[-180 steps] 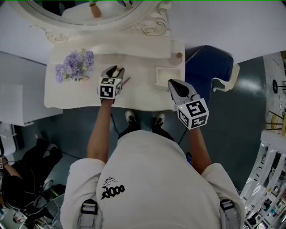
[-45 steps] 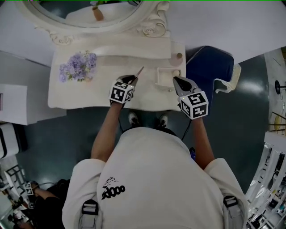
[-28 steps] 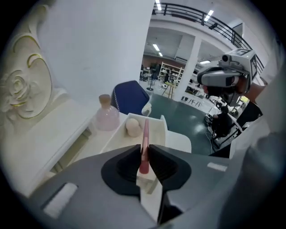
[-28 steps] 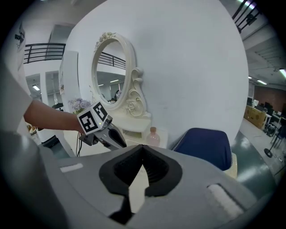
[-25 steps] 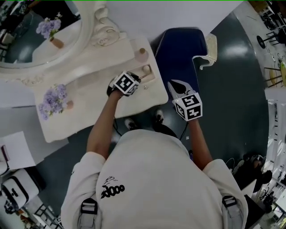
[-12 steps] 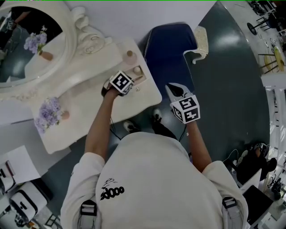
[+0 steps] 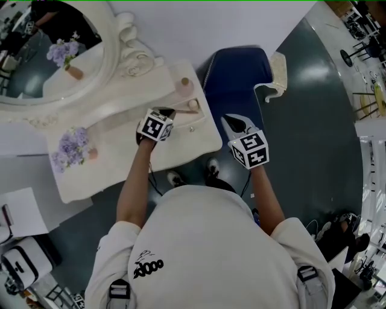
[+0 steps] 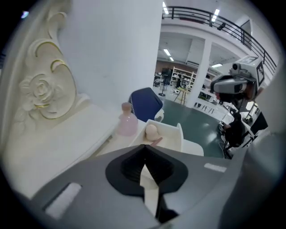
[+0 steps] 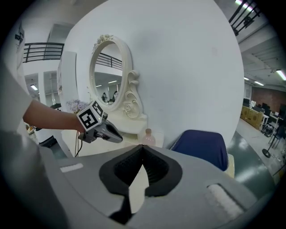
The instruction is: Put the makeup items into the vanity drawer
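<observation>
Above vanity top, left gripper [image 7: 170,111] just snapped shut, empty; right gripper [image 7: 229,121] shut, empty, off vanity edge. Sponge [image 8: 152,130] and thin stick [image 8: 156,141] lie in drawer [image 8: 181,135]; pink bottle [image 8: 128,123] stands beside it. Advice: open wide, approach bottle low, clear drawer rim.

Blue chair [image 7: 235,72] (cream-trimmed) on dark teal floor [image 7: 313,139], white wall [image 7: 211,24] behind.

It was a large hall used as a lab, with a mezzanine railing [image 8: 210,15], strip lights [image 8: 166,8] and storage shelves [image 8: 179,77]. A white vanity table [image 7: 120,151] and ornate mirror [image 7: 42,66] stood as a staged bedroom corner against a plain partition [image 7: 211,21].
</observation>
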Motion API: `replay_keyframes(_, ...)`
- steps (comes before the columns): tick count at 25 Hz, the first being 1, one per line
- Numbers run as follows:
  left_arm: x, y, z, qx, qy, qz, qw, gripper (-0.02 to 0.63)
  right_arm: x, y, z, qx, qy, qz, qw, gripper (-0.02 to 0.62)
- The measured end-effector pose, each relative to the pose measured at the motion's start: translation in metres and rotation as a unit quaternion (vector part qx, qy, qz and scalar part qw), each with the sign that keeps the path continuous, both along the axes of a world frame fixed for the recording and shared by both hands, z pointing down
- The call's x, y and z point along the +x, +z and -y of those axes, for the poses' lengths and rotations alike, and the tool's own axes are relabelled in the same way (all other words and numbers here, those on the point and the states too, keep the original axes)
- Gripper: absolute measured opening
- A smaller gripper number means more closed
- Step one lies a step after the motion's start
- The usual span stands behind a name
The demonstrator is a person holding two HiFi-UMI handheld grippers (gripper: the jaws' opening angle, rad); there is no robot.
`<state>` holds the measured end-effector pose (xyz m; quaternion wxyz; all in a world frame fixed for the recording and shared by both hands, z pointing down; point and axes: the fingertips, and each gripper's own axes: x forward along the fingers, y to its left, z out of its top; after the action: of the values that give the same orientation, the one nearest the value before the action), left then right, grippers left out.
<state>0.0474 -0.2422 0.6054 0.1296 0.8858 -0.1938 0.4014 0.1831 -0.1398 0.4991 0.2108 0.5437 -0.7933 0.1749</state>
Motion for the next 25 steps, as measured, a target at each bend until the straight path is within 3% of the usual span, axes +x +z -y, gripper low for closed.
replay_keyframes(4,-0.027,-0.047,0.012,0.043,-0.054,-0.069,0.9952,0.017,-0.020,-0.024,0.028,0.031,-0.034,-0.004,0.999,0.003)
replay_keyframes(9,-0.069,-0.106,0.022,0.110,-0.120,-0.121,0.9792,0.017,-0.055,-0.056,0.060,0.071,-0.086,-0.013,0.994,0.003)
replay_keyframes(14,-0.107,-0.171,0.026,0.177,-0.167,-0.162,0.9563,0.017,-0.090,-0.094,0.080,0.117,-0.127,-0.023,0.985,0.003)
replay_keyframes(18,-0.131,-0.223,0.023,0.247,-0.198,-0.173,0.9326,0.017,-0.115,-0.130,0.086,0.159,-0.154,-0.036,0.975,0.003)
replay_keyframes(21,-0.145,-0.258,0.019,0.293,-0.207,-0.184,0.9152,0.017,-0.136,-0.155,0.093,0.188,-0.181,-0.039,0.965,0.003)
replay_keyframes(25,-0.154,-0.290,0.008,0.327,-0.209,-0.199,0.9002,0.017,-0.156,-0.181,0.093,0.211,-0.202,-0.035,0.956,0.003)
